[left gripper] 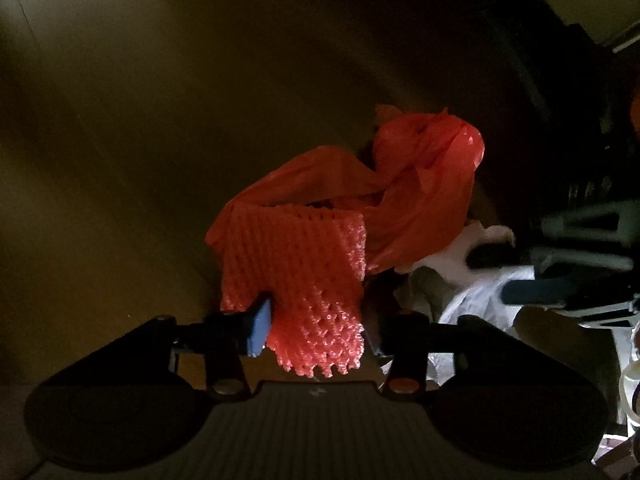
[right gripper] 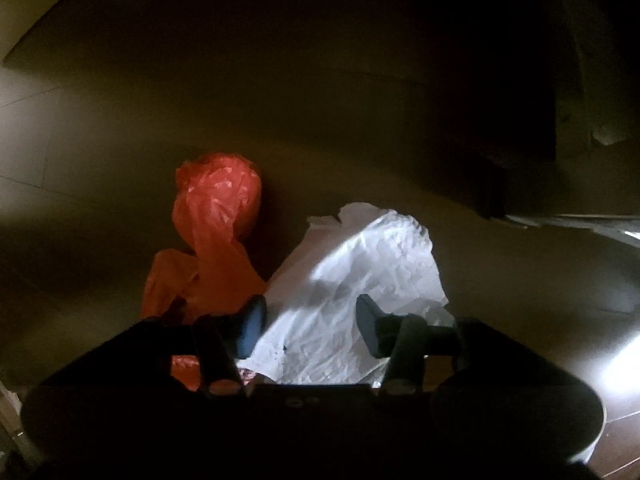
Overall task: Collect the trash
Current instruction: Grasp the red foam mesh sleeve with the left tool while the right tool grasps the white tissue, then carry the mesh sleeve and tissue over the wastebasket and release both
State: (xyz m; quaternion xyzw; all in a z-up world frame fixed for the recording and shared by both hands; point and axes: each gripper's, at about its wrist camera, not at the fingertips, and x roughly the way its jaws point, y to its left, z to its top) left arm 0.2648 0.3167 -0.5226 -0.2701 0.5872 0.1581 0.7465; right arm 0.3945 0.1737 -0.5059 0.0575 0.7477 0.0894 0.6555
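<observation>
Our left gripper (left gripper: pixel 316 332) has its jaws closed on the red foam net (left gripper: pixel 296 280), which hangs toward twelve o'clock over the red plastic bag (left gripper: pixel 420 184) on the dim floor (left gripper: pixel 140 140). At three o'clock we see crumpled white paper (left gripper: pixel 472 300) and dark clutter. Our right gripper (right gripper: pixel 310 326) hangs wide open, gripping nothing, straddling the white paper (right gripper: pixel 360 272), the red plastic bag (right gripper: pixel 216 232) at ten o'clock.

Orange-red foam net (left gripper: pixel 296 276) (honeycomb mesh pattern), orange-red plastic bag (right gripper: pixel 216 236), white crumpled paper (right gripper: pixel 352 280), blue tool pads (left gripper: pixel 260 326), seemingly brown floor (left gripper: pixel 120 120).
</observation>
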